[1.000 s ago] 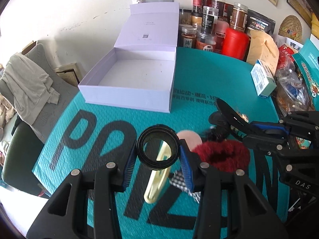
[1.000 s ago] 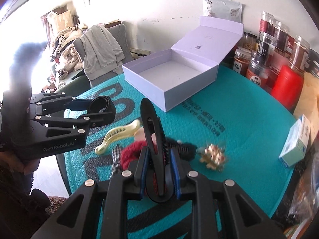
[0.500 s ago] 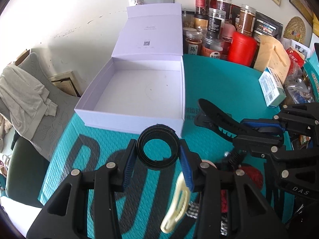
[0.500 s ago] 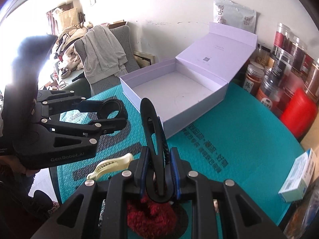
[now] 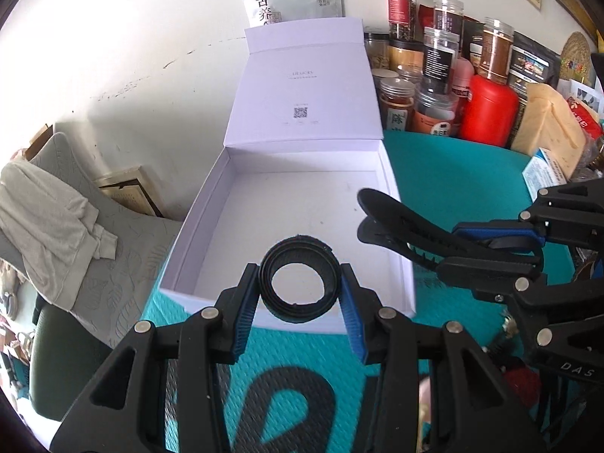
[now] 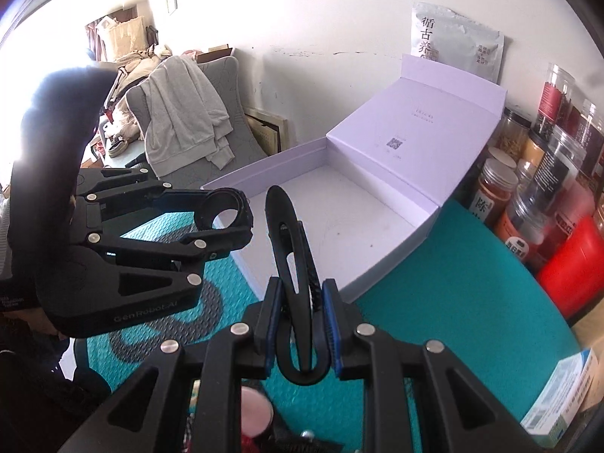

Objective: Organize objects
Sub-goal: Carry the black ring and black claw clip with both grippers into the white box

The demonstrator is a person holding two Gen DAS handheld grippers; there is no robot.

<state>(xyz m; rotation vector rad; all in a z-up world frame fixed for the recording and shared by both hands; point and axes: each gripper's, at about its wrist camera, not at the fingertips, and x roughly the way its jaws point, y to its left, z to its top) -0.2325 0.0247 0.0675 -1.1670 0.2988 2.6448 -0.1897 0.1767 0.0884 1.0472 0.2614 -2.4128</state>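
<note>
Carrying two items toward the open lavender box (image 5: 211, 222): that reads as the step in hand, both loads up off the teal mat (image 5: 453, 173).

Left gripper (image 5: 300, 283): jaws partly apart, blue pads pressed on either side of a black ring (image 5: 300, 262) (a coiled band, by the look of it). Ring hangs over the box's near wall, just above the white floor.

Right gripper (image 6: 304, 315): jaws near fully closed on a black hair clip (image 6: 292, 249), held by its looped end, beak pointing up and forward toward the box's near corner.

Box floor bare, lid standing up against the wall.

Next move, as I judge it: ease both a little further in over the floor, lower, then release. Clip's long beak could catch the box wall.

Jars (image 5: 434, 87) stand just right of the box.
</note>
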